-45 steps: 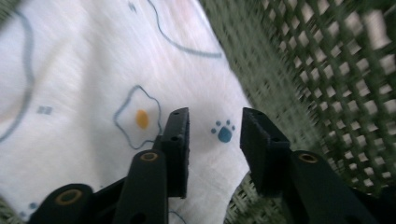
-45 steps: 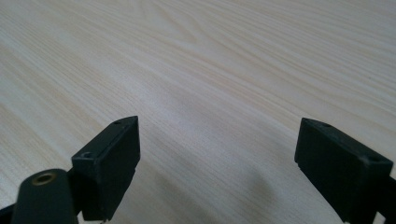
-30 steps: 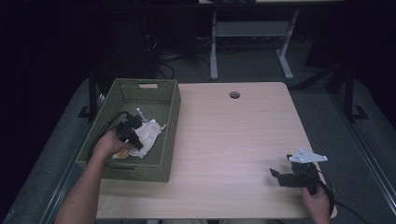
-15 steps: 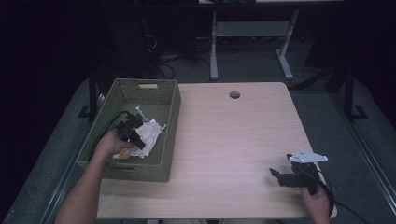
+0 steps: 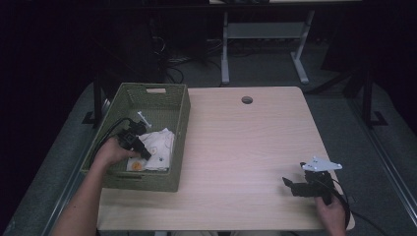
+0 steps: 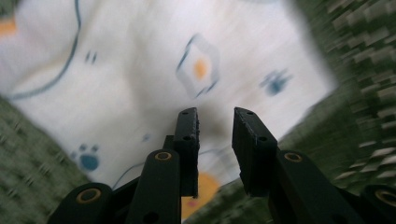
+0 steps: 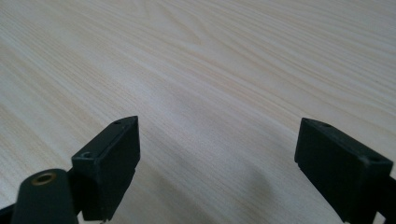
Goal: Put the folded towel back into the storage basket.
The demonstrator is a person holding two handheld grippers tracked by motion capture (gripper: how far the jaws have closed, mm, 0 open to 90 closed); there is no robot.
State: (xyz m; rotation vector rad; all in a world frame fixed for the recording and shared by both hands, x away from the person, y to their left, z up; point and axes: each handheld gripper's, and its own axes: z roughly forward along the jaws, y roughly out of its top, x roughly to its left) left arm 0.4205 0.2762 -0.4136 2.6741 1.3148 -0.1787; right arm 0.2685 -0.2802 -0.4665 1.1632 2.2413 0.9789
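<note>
A white cloth [image 5: 160, 145] printed with small blue and orange figures lies in the green woven basket [image 5: 182, 118] at the table's left. My left gripper [image 5: 145, 153] is down inside the basket just above that cloth [image 6: 140, 60]. Its jaws have just been opening. The left gripper [image 6: 215, 114] now stands open by a narrow gap with nothing pinched, the cloth lying beyond the tips. My right gripper [image 5: 290, 184] rests near the table's front right corner. In its own view the right gripper [image 7: 219, 128] is wide open over bare wood.
The basket's woven wall [image 6: 364, 70] rises close on the right in the left gripper view. The light wooden table [image 5: 246, 147] has a round cable hole [image 5: 247, 100] near its far edge. A white desk frame [image 5: 265, 29] stands on the dark floor beyond.
The left hand has shifted slightly inside the basket over the cloth. The right hand and its gripper have stayed where they were.
</note>
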